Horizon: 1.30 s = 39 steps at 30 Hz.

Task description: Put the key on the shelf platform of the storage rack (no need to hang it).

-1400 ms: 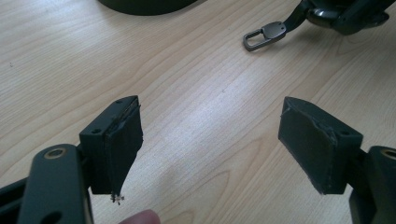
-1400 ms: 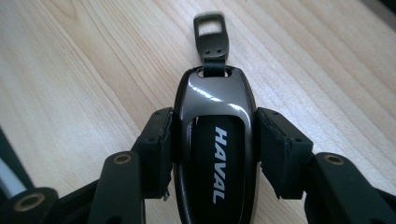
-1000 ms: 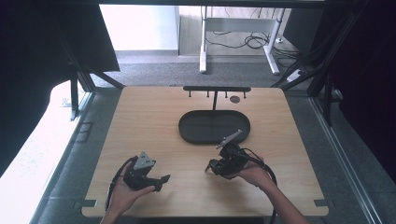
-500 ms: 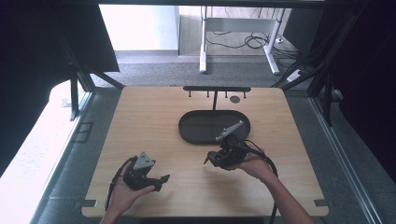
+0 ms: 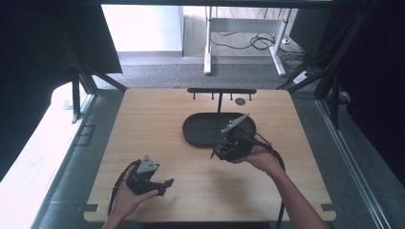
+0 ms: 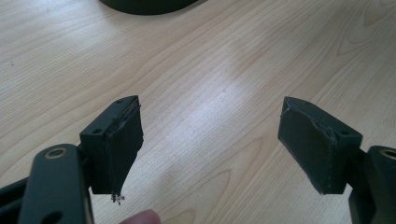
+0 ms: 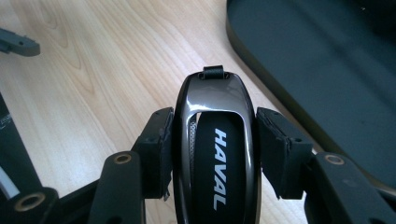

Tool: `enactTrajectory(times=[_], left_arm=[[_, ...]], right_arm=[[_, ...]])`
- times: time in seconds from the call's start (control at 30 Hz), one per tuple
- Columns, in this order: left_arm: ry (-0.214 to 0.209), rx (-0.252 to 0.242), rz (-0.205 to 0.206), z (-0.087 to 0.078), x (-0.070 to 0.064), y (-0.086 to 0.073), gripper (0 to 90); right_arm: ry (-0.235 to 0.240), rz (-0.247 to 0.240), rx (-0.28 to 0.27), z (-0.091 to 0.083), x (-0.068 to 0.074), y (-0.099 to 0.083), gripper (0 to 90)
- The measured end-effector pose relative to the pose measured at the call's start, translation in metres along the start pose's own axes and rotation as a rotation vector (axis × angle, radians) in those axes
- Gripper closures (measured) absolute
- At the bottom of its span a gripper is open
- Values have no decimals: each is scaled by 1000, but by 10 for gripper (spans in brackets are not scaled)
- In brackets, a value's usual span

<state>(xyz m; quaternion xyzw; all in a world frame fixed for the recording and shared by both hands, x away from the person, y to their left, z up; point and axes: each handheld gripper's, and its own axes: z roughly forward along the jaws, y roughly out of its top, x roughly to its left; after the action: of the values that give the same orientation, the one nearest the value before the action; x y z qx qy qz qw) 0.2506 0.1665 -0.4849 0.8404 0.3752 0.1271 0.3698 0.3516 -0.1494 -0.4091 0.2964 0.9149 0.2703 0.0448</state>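
A glossy dark car key fob (image 7: 215, 149) marked HAVAL sits between the jaws of my right gripper (image 7: 212, 144), which is shut on its sides. In the high view the right gripper (image 5: 218, 153) hangs just off the near edge of the black oval tray (image 5: 200, 131). That tray (image 7: 327, 70) spreads across the upper right of the right gripper view. My left gripper (image 6: 210, 140) stands open over bare wood with nothing between its pads. It sits near the table's front left (image 5: 165, 183) in the high view.
A black rack with small hooks (image 5: 220, 90) stands at the table's far edge, with a small dark round disc (image 5: 240, 101) beside it. Each gripper trails a cable. The wooden table (image 5: 143, 124) has free room left of the tray.
The right gripper with the key fob has moved forward and up towards the tray's near edge. The left gripper has stayed where it was.
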Motion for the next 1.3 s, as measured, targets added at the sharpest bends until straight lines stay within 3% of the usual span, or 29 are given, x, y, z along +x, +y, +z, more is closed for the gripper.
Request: enactTrajectory(times=[0.87, 1.3], left_arm=[[-1, 9, 8, 1, 0, 0, 225], [-6, 12, 9, 3, -2, 0, 225]], right_arm=[[-3, 4, 0, 3, -30, 29, 498], [-5, 25, 3, 17, -46, 41, 497]])
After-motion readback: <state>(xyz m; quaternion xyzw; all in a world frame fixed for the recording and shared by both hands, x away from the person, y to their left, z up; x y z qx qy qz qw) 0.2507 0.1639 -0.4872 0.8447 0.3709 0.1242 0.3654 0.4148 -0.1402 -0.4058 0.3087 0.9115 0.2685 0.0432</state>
